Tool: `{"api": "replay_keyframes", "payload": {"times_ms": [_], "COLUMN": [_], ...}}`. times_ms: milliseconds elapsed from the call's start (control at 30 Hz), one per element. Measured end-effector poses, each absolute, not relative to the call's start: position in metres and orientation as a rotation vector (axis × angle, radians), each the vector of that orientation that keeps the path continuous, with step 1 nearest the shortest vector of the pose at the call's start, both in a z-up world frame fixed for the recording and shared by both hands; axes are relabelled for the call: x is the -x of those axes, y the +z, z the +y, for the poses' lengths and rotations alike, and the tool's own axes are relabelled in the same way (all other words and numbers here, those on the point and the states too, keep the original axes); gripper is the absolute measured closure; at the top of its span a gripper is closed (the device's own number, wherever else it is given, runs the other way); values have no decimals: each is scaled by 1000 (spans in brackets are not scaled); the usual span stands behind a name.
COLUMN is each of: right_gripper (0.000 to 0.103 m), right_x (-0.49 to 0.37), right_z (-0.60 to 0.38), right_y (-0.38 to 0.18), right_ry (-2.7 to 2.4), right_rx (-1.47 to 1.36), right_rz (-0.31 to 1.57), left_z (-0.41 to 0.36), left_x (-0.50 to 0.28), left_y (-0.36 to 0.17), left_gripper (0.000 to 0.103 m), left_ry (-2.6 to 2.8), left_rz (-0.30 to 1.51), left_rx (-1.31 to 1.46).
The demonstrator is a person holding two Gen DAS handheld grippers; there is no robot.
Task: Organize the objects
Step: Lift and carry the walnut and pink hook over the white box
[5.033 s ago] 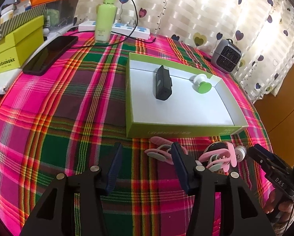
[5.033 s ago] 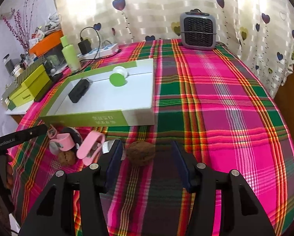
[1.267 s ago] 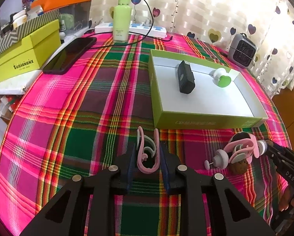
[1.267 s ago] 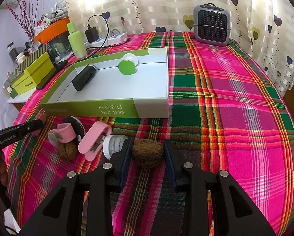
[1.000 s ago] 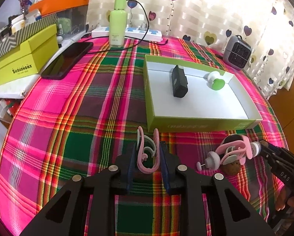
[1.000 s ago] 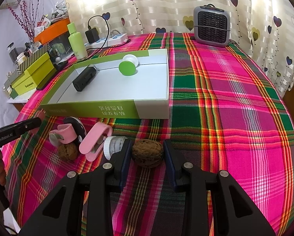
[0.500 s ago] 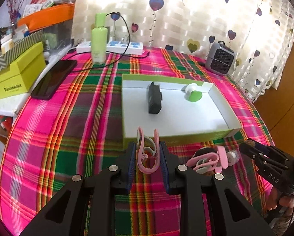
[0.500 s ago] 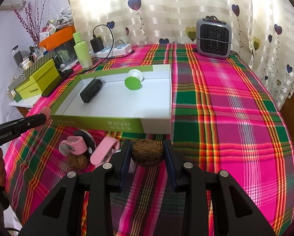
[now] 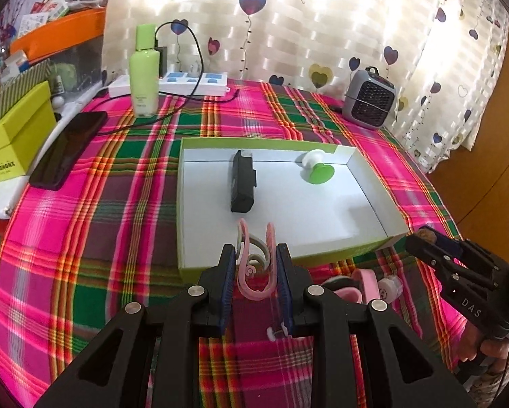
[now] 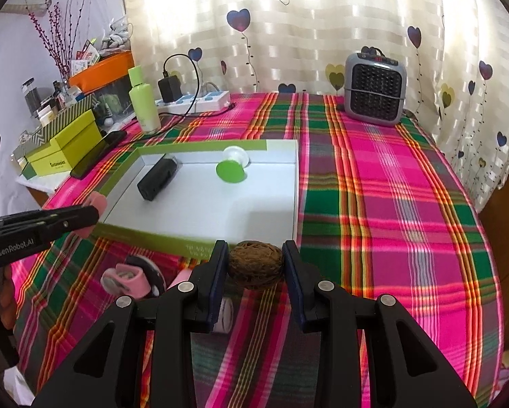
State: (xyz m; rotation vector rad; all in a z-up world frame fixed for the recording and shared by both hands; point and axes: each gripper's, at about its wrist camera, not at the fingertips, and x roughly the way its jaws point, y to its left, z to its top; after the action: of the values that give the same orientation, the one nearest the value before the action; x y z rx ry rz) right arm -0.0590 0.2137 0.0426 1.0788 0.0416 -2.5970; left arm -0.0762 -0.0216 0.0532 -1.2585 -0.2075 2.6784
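Now, walnut [image 10: 255, 265] between right tongs [image 10: 255, 268].

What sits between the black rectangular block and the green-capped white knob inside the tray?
Nothing: bare white tray floor separates black block from green-capped knob, in both views.

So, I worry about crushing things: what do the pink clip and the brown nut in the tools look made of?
Pink clip: seemingly smooth, glossy plastic, thin curled arms that look springy. Walnut: brown, matte, wrinkled shell, apparently hard and woody. Green box ahead: looks like matte cardboard, folded walls and white lining.
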Motion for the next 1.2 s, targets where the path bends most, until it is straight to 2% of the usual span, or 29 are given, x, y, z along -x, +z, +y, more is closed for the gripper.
{"api": "replay_keyframes", "payload": {"times_ms": [633, 1200], "right_gripper": [69, 69], "right_x": [110, 172], "right_z": [192, 182], "right_y": [64, 33], "right_ry": [-2605, -2570], "right_rx": [-1003, -1115], "right_rz": [150, 204], "left_z": [0, 15], "left_x": [126, 179], "left_y": [63, 41], "left_gripper": [81, 81], "left_ry": [2634, 2592], "left_rz": [-180, -162], "left_rx": [1212, 1276]}}
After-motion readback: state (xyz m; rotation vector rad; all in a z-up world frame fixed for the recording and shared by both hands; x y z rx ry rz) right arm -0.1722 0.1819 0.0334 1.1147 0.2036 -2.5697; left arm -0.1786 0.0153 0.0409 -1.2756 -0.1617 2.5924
